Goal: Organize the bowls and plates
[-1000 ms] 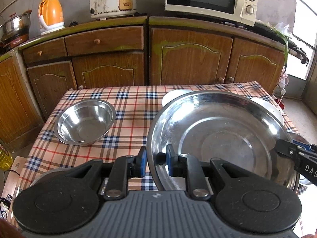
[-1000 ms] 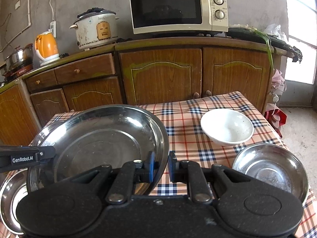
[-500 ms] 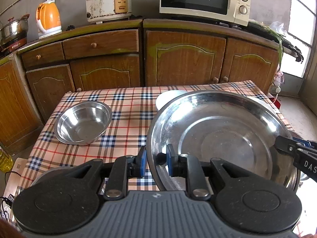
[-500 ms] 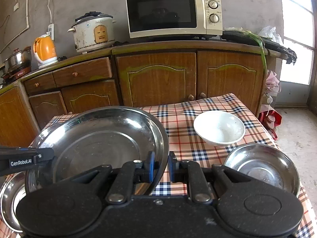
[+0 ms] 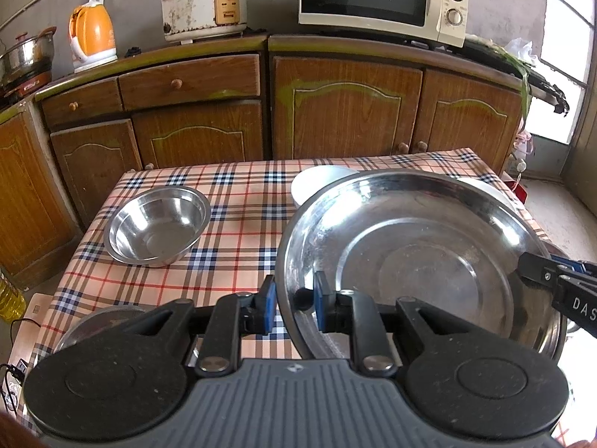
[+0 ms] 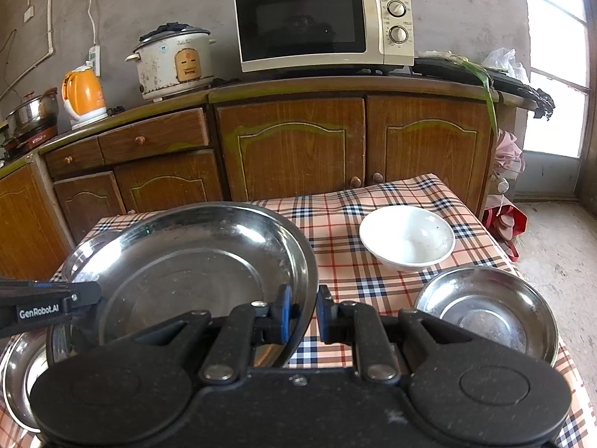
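Both tongs have the big steel plate [image 5: 418, 257] up off the checked table [image 5: 238, 201], the left gripper [image 5: 293, 306] pinched tight on its rim at nine o'clock and the right gripper [image 6: 302, 315] clamped just as narrowly on the rim at three o'clock! From the left wrist, a steel bowl [image 5: 158, 226] sits at ten o'clock. From the right wrist, the white bowl [image 6: 406, 237] sits at one o'clock of the grip and a smaller steel plate [image 6: 485, 310] at three o'clock.
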